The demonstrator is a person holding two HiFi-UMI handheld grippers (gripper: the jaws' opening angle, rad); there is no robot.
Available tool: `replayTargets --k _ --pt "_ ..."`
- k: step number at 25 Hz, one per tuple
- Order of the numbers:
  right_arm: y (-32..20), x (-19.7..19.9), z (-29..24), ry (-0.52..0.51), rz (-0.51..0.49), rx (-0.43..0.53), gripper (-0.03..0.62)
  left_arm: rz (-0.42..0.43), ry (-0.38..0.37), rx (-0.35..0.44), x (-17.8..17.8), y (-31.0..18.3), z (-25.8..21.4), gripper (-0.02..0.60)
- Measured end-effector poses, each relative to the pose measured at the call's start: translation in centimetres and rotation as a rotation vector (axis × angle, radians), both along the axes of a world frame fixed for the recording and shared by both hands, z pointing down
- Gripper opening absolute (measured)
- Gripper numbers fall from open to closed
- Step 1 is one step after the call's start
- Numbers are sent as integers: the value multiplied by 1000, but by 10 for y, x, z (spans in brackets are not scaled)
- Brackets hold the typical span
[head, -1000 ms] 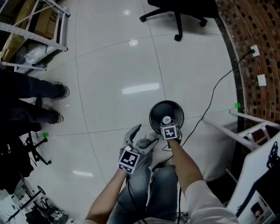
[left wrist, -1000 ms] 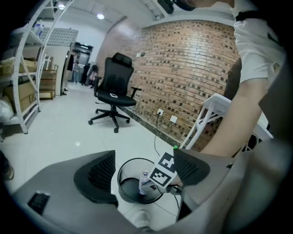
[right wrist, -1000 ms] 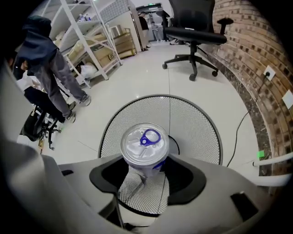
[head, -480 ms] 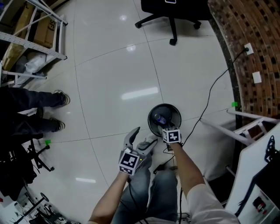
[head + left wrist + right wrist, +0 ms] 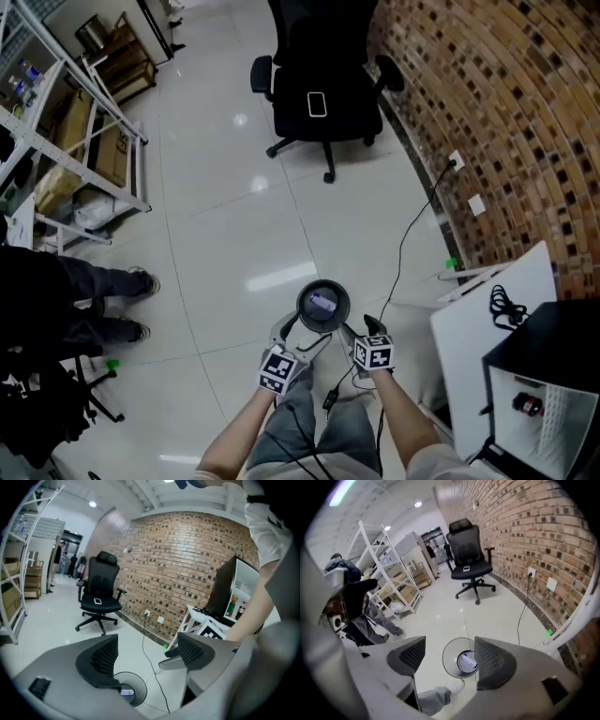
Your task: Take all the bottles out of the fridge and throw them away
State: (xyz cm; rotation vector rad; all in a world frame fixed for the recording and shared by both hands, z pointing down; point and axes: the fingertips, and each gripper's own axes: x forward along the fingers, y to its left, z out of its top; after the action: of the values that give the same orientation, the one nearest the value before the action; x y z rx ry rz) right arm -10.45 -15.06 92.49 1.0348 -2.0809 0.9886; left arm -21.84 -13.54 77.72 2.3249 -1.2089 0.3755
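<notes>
The bin (image 5: 302, 316) stands on the pale floor (image 5: 234, 216) just ahead of the person's knees. One bottle (image 5: 323, 302) lies inside it, seemingly on its side with a blue-and-white label up. Both grippers hang above the bin's near edge.

The left gripper (image 5: 298, 337) is over the bin's near-left side, its jaws spread wide and bare. In its own view the bin shows low in the gap, close to the left jaw. The right gripper (image 5: 361, 330) is over the bin's near-right side. Its jaws have just been opening and stand well apart, with no object between the pads. Its own view looks down through the gap at the bin and the bottle in it.

To the right of the bin, past a white table (image 5: 478, 328), a black fridge (image 5: 553, 347) stands open. The left gripper view shows two bottles (image 5: 233, 606) upright inside it. A cable (image 5: 405, 246) runs from beside the bin to a socket on the brick wall (image 5: 487, 112) beyond and to the right. A chair (image 5: 323, 89) stands well beyond the bin, with a phone (image 5: 317, 103) on its seat. Left of the bin stands a person (image 5: 66, 300) in dark clothes, with shelving (image 5: 75, 141) further off on that side.
</notes>
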Motion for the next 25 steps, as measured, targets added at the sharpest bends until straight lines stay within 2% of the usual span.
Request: replayTargets --k 5,8,11,16,20,25 --pt "-8 47 -154 -66 153 263 353 129 22 104 46 -11 -91 388" --pt "-4 99 -237 -59 258 421 353 206 66 178 93 -20 -147 388" --pt "20 152 -308 -27 356 549 353 295 111 249 147 -16 -198 388" --pt "82 251 -423 -79 682 759 353 501 192 407 250 18 -288 377" --pt "158 319 -488 7 889 929 353 645 300 427 318 65 -340 375" --pt "247 375 -526 225 988 1019 351 734 393 450 380 114 -388 370"
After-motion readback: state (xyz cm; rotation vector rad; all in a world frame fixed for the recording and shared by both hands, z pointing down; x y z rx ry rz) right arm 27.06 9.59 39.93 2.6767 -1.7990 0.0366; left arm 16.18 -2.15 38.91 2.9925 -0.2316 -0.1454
